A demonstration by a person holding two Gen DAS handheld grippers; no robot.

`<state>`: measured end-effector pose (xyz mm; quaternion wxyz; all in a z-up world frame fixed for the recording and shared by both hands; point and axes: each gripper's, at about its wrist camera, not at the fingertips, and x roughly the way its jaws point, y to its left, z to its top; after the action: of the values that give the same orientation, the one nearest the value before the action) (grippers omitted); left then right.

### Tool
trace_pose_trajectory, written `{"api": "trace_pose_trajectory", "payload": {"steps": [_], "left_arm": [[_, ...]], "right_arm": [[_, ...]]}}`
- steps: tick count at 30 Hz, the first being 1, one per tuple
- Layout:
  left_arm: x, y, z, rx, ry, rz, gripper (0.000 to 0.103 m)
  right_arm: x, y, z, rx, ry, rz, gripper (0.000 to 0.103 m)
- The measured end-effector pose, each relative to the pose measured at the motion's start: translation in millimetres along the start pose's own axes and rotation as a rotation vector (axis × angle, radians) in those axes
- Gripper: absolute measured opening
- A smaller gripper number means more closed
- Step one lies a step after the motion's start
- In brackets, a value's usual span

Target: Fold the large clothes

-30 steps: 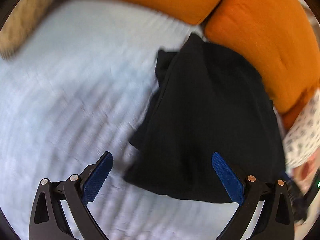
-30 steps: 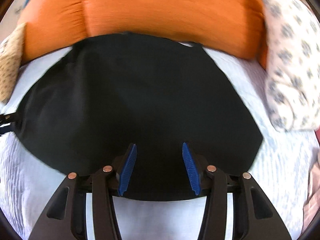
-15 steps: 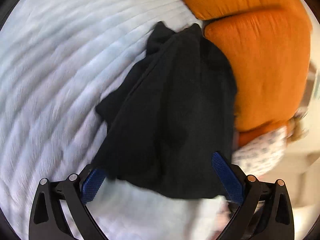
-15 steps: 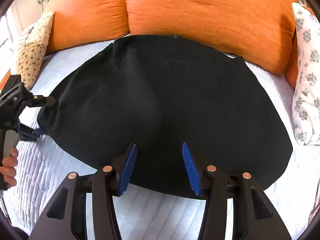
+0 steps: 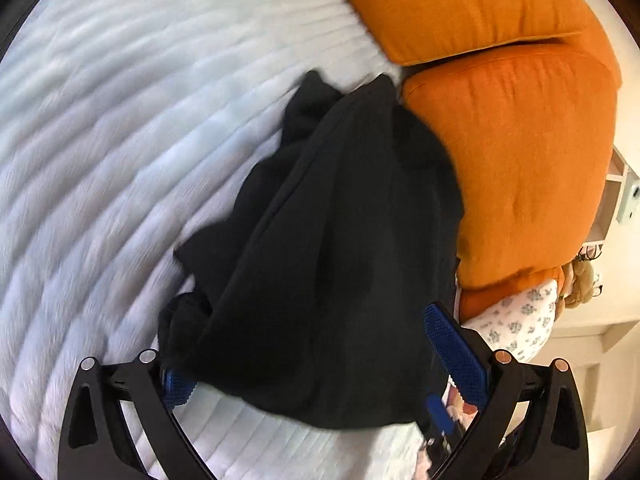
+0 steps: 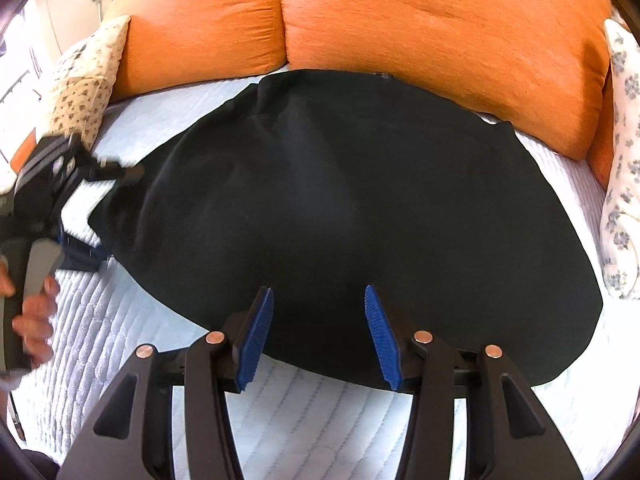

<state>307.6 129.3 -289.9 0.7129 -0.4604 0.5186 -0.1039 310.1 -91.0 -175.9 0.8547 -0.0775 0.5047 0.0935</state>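
Left tongs (image 5: 320,356), spread wide, are straddling the black garment's (image 6: 360,216) left end while right tongs (image 6: 318,336) are hovering parted over its near edge.

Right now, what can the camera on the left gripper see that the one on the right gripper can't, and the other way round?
Only the left wrist view shows the black garment's bunched end lying between the left gripper's wide-open fingers, and a white shelf beyond the cushions.

Only the right wrist view shows the garment's whole spread, the person's hand holding the left gripper, a beige patterned pillow, and the right gripper open above the near hem.

Both show the black garment, the white quilted cover, the orange cushions and a floral pillow.
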Motion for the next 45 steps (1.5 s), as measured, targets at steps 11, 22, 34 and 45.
{"api": "trace_pose_trajectory", "payload": {"steps": [11, 22, 34, 45], "left_arm": [[32.0, -38.3, -9.0, 0.217, -0.081, 0.326, 0.047], [22.9, -37.3, -15.8, 0.221, -0.134, 0.264, 0.029], [12.2, -155.0, -52.8, 0.472, -0.293, 0.287, 0.022], [100.3, -312.8, -165.2, 0.869, -0.096, 0.251, 0.021]], "right_arm": [[15.4, -4.0, 4.4, 0.033, -0.032, -0.026, 0.047], [24.3, -46.8, -21.6, 0.208, -0.082, 0.047, 0.001], [48.8, -62.9, -54.8, 0.458, -0.115, 0.122, 0.001], [41.0, -79.5, -87.3, 0.744, -0.181, 0.188, 0.0]]}}
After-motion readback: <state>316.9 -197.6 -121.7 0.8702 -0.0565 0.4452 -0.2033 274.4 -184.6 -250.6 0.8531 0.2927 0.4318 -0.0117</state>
